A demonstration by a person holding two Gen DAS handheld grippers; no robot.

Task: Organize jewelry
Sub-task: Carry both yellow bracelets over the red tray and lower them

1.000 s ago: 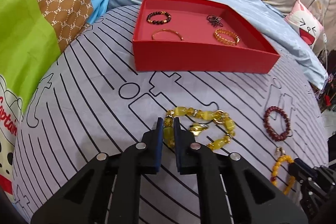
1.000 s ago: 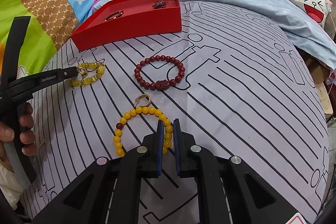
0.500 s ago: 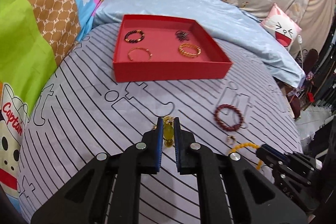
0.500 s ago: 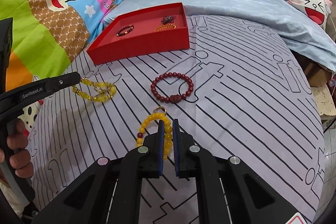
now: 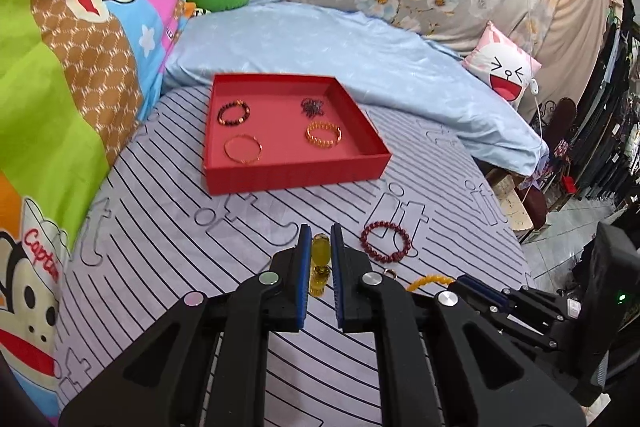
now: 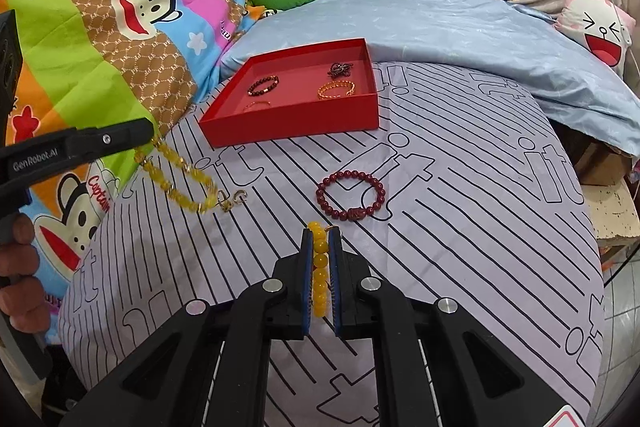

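Both bracelets have been lifted off the bed: the pale yellow bracelet [image 6: 180, 179] is gripped by the left tool [image 5: 320, 259], the amber bead bracelet [image 6: 320, 267] by the right tool [image 6: 320, 267], apparently bound for the red tray [image 5: 296, 171] at upper centre.

Both wrist views face red tray [image 5: 296, 173], from above bedspread [image 6: 460, 227]

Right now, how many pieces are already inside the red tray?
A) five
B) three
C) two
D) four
D: the red tray holds four pieces, a dark beaded bracelet, a dark tangled piece, a thin gold bangle and a gold chain bracelet; the dark red bead bracelet lies outside on the striped sheet.
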